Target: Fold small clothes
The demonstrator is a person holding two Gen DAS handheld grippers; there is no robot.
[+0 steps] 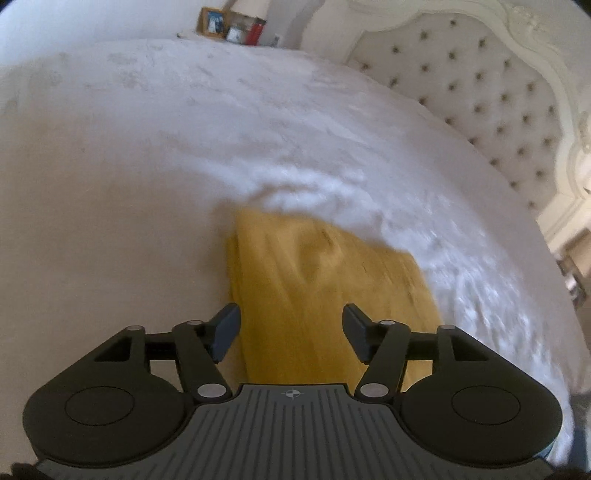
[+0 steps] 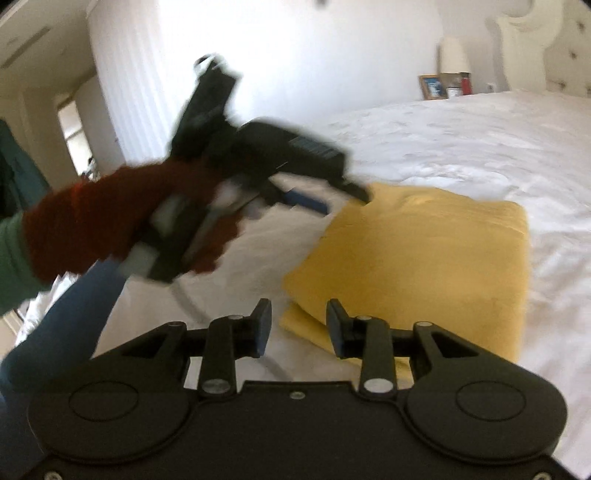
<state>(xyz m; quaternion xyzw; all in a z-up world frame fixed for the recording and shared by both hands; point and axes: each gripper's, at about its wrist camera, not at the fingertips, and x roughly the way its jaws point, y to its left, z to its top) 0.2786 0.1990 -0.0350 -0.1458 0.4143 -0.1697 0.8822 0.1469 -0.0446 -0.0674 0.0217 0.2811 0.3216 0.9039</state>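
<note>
A: While both tools are hanging over the white textured bedspread (image 1: 147, 166), where's the garment sitting?

B: Mustard-yellow soft knit garment (image 2: 417, 266), lying flat on the bed, already doubled into a rough rectangle; layered edges are showing at its near left corner in the right wrist view. In the left wrist view it's lying right under and ahead of the fingers, blurred.

A: Left gripper?

B: Left gripper (image 1: 291, 332) is hovering above the near part of the yellow fabric, jaws spread wide, nothing between them. From the right camera it's showing as a blurred black tool in a dark red gloved hand (image 2: 122, 221), tips pointing down near the garment's far left corner. Can't tell if they're touching the cloth.

A: Right gripper?

B: Right gripper (image 2: 298, 328) is sitting low at the near left corner, jaws released, empty, right finger over the fabric edge, left finger over bare sheet.

A: Why there?

B: My guess: each tool is lining up on a corner of the left edge, so that side can be pinched and carried over for another fold. Looks partway done.

A: Background?

B: Cream tufted headboard (image 1: 480, 96) far right, a wooden picture frame (image 2: 430, 85) and red bottle (image 1: 255, 31) on the far nightstand.
</note>
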